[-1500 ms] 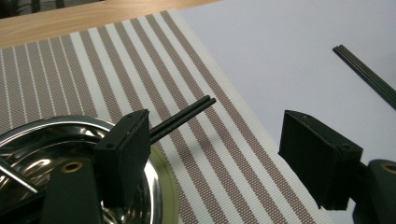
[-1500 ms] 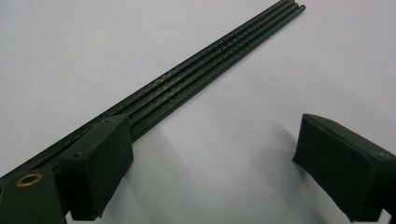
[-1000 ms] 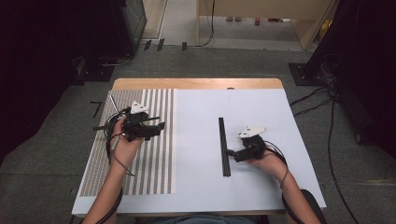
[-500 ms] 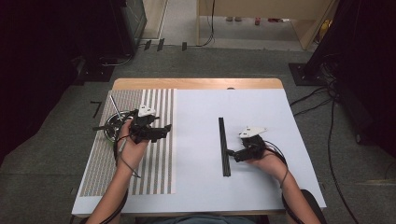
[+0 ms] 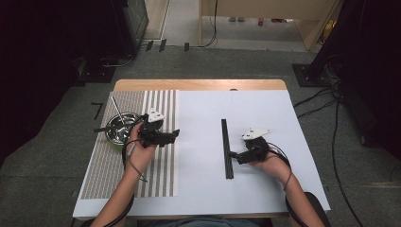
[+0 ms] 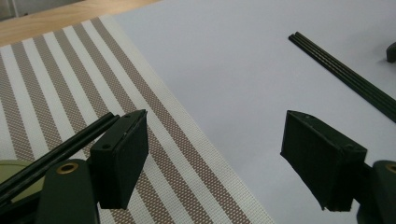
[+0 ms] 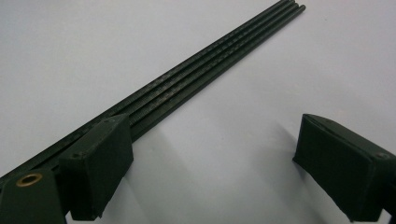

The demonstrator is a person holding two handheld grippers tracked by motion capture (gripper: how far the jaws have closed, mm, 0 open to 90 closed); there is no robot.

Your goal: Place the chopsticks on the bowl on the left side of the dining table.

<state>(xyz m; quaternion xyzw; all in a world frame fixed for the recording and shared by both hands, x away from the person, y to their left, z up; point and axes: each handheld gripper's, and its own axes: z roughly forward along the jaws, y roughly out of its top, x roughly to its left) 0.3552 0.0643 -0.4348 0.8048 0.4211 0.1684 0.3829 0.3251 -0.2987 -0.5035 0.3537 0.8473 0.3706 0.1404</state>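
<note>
A bundle of thin black sticks (image 5: 226, 146) lies on the white sheet (image 5: 213, 109), running away from me. My right gripper (image 5: 232, 156) rests at its near right side. In the right gripper view the sticks (image 7: 205, 70) pass under the left jaw, and the right gripper (image 7: 210, 172) is open with bare sheet in its gap. My left gripper (image 5: 172, 137) hovers over the striped placemat (image 5: 161, 170), pointing right. In the left gripper view it (image 6: 215, 158) is open and empty, with two thin black rods (image 6: 70, 142) behind its left jaw and the sticks (image 6: 345, 74) farther off.
A metal bowl (image 5: 109, 127) with a thin metal utensil (image 5: 118, 109) leaning in it stands on the placemat just left of my left hand. The wooden table edge (image 5: 198, 85) runs along the far side. Cables trail on the floor to the right.
My left gripper has moved to the right and a little nearer, off the bowl, which now shows. The right gripper and the sticks have not moved.
</note>
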